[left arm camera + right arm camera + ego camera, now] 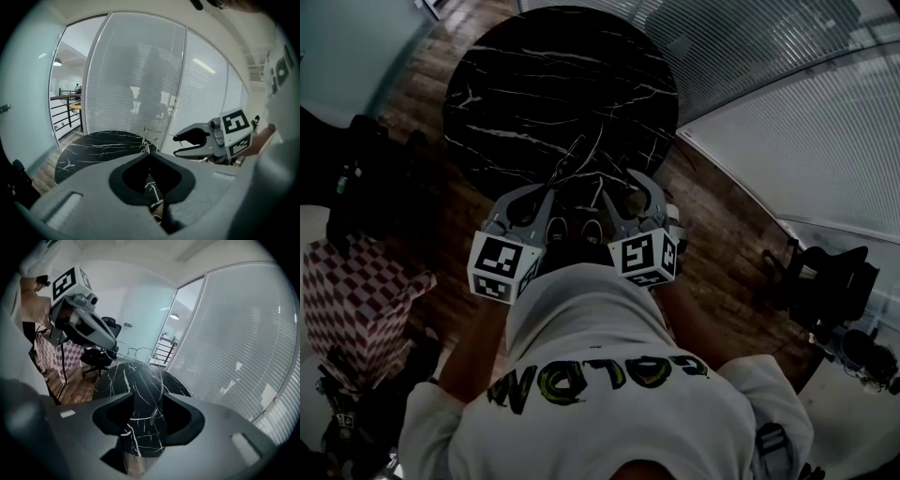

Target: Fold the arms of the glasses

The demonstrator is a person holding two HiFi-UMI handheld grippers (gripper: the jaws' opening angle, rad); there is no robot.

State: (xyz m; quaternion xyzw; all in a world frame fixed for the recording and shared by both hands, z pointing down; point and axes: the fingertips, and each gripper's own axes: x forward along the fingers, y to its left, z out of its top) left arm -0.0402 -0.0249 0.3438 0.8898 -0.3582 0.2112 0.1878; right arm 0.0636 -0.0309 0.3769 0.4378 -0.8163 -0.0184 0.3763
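Wire arm (161, 393) of glasses (140, 351) between parted right jaws

Round black marble table (534, 84), checkered box (347, 300), slatted blinds (797, 131), wooden floor (717, 220)

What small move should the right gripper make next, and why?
Probably close the right gripper on the glasses arm. Its jaws stand open with that thin arm between them, not clamped, while the shut left gripper holds the glasses.
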